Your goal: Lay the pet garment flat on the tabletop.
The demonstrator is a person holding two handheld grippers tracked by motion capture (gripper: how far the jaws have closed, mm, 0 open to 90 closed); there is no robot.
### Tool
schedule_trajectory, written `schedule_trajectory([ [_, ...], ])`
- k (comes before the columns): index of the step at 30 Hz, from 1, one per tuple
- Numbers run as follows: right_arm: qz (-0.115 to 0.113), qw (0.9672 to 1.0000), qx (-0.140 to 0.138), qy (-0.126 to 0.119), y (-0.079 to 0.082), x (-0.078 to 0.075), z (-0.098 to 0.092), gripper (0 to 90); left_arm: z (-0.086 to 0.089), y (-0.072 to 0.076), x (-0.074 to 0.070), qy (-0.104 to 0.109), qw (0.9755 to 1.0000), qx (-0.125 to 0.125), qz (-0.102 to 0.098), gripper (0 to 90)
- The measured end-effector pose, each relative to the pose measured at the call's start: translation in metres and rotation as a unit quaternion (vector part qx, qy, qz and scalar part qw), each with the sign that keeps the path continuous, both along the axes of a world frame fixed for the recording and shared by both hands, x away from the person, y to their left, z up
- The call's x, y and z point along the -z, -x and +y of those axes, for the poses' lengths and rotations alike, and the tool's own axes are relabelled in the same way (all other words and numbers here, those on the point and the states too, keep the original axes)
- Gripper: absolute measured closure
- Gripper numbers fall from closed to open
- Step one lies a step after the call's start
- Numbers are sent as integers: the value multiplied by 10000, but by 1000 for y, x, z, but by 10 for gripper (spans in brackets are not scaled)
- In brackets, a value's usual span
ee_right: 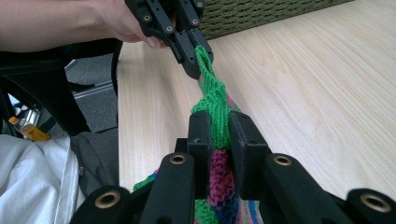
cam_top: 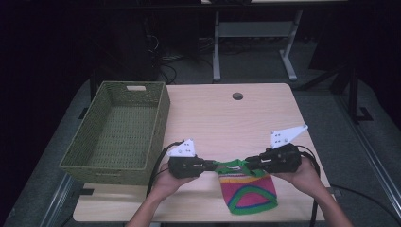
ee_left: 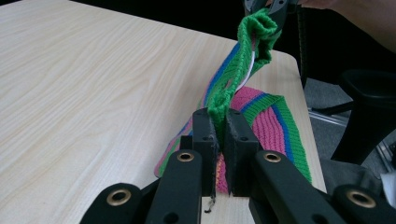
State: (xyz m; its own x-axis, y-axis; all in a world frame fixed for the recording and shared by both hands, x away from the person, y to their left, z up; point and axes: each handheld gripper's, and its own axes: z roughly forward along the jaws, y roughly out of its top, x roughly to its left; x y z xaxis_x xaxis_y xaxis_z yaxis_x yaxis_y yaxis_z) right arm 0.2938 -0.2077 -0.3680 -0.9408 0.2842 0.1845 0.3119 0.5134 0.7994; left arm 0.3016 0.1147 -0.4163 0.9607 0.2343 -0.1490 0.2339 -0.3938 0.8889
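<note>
Closest to me in the left gripper view, the left gripper (ee_left: 218, 135) has its black jaws clenched on the green cuff of the knitted hat (cam_top: 247, 188), the band pinched tight between the pads. In the right gripper view the right gripper (ee_right: 219, 135) is clamped on the same green edge further along, with pink and blue rows bunched under the pads. From above, both grippers (cam_top: 213, 165) (cam_top: 247, 164) face each other across the hat's rim, stretching it taut between them, while the striped body lies flat on the table (cam_top: 227, 118) on the person's side of the grippers, close to the near edge.

My reading is that I have the grasp-and-lift step in hand: both corners of the rim are secured and the hat's body has yet to leave the wood. The next move, as I judge it, calls for raising both hands together and carrying the hat toward the green woven basket (cam_top: 118, 132), keeping the rim stretched so nothing slips.

Left of the hat, the basket's near wall stands just beside the left gripper, so I need height before swinging over it. Beyond the hat the tabletop is bare up to the cable hole (cam_top: 237, 96). The hat's lower end lies near the table's front edge.
</note>
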Motion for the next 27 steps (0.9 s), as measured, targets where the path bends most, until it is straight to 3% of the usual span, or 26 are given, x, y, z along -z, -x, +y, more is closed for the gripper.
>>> schedule_trajectory([
  [13, -2, 9999, -130, 105, -3, -3, 17, 788, 14, -5, -6, -50, 9997, -253, -4, 845],
  [27, -38, 9999, -144, 72, -12, -8, 28, 788, 18, -22, -26, -188, 9987, -446, -130, 846],
])
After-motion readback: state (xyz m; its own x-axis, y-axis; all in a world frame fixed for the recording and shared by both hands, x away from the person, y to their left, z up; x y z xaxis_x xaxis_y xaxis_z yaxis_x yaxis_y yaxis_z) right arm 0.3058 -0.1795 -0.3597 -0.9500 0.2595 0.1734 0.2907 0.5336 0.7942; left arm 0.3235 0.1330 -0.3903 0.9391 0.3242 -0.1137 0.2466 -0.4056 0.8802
